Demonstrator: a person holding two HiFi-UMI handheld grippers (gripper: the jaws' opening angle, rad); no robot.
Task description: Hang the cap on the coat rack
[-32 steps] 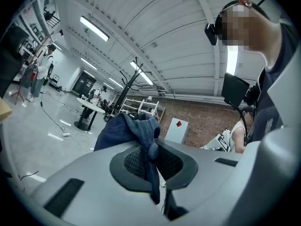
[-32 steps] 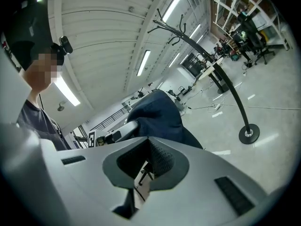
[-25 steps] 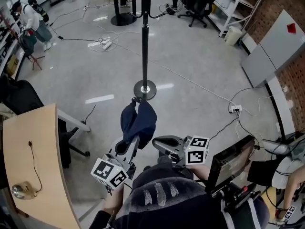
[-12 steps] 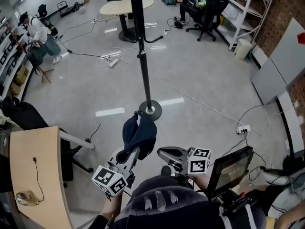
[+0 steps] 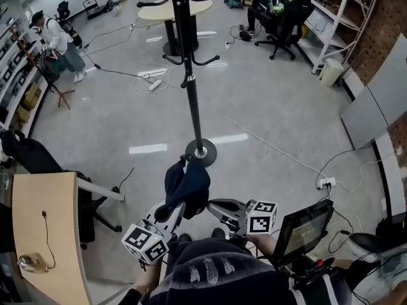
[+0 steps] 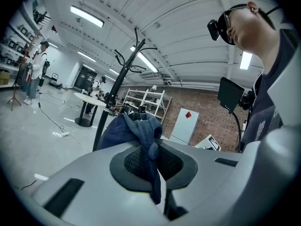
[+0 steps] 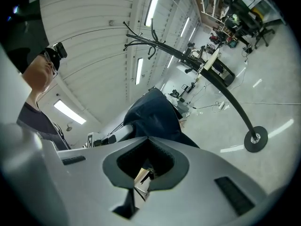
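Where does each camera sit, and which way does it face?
Head view: on the person's head, facing steeply down at floor and coat rack; torso, left tool and right tool show.
Left gripper view: on the left tool, looking along its jaws, shut on the cap, up toward the rack; the person's torso shows.
Right gripper view: on the right tool, along its shut, empty jaws; the left tool shows.
All three share cap and coat rack.

A curved wooden desk (image 5: 44,234) stands at the left, with a mouse (image 5: 27,263) on it. Far off are a round table (image 5: 152,11), a black office chair (image 5: 283,14), metal shelves (image 5: 334,8) and a person (image 5: 58,40). A white power strip (image 5: 326,183) lies on the floor.
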